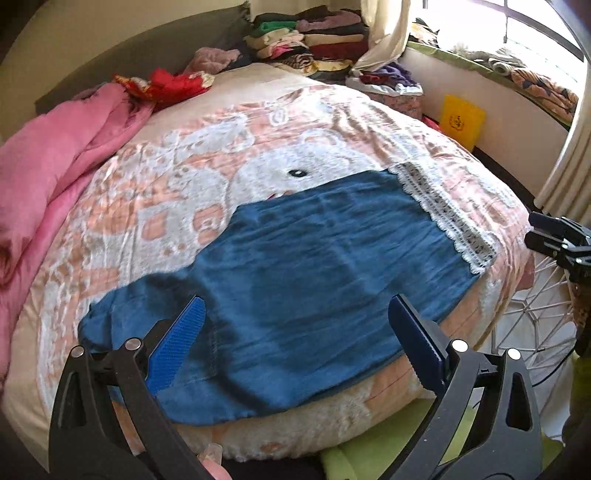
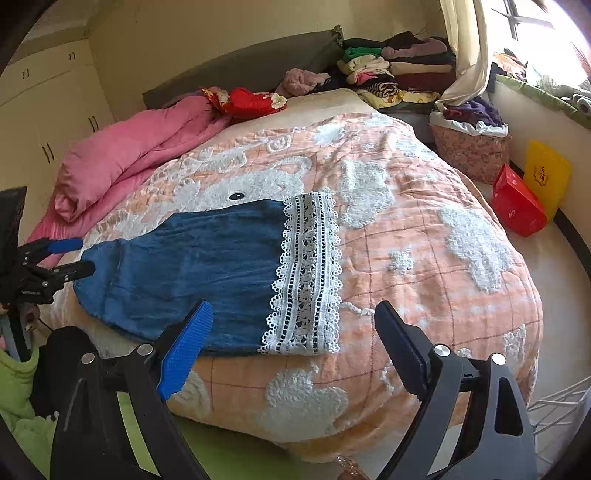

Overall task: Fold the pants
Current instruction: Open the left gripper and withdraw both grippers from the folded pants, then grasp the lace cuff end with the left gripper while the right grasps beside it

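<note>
L hand-held gripper (image 1: 295,325) above pants (image 1: 295,280) edge

Daylight from the window (image 1: 517,33) (blown out) — soft shadows, fisheye-bent edges, slight blur.

Daylight is pouring through a window (image 1: 546,40) at the right, washing out the panes, with a cream curtain (image 2: 465,55) hanging beside it. Cream walls (image 2: 221,33) are enclosing the room, and pale wardrobe doors (image 2: 40,110) are lining the left side. A bed is filling the middle, wearing a peach and white blanket (image 2: 424,229), with a dark headboard (image 2: 240,70) standing behind. A pink quilt (image 2: 125,155) is lying bunched along the bed's left edge. Stacked clothes (image 2: 402,70) are sitting by the headboard. The pale floor (image 2: 554,266) is showing on the right.
</note>
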The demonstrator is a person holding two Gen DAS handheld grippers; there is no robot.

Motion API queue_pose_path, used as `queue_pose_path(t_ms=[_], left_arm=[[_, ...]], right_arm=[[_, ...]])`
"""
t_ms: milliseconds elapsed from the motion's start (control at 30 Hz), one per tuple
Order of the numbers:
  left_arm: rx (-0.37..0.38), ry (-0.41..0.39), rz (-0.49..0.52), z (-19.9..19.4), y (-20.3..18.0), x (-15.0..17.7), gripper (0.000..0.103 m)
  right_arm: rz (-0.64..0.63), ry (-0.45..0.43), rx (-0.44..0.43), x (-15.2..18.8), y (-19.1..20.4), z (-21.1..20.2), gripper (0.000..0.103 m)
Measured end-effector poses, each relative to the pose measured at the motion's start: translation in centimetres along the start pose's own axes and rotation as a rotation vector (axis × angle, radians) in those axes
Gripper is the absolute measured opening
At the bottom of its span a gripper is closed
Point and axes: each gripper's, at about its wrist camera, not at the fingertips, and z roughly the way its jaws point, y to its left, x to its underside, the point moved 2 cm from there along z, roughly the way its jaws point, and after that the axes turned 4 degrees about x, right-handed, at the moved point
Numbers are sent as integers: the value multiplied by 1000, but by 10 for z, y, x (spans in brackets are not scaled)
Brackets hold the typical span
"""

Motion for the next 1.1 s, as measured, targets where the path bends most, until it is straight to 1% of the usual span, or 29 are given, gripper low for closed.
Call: queue_pose_path(t_ms=[167,267,467,600,733,800,933,1100], left_arm=[[6,-13,29,8,-15,-18,93],[-14,-21,67,17,-25,-30,93],[25,2,101,46,-36,-55,93],[61,38,101,74,-36,-69,93],[51,60,124,95,-38,-78,93],[60,76,139,106,-40,-84,93],[75,84,180,126,-46,-97,93],[93,71,221,149,-60,-116,93]], right_arm=[[7,7,-26,7,0,3,88],[26,19,-39,11,-2,9,88],[64,48,-66,18,-6,24,88],[81,68,-79,21,-7,35,88],[90,82,-84,23,-10,45,88],[95,85,-84,23,-11,48,88],[123,92,-90,23,-17,56,88],[136,109,-113,23,-18,65,88]])
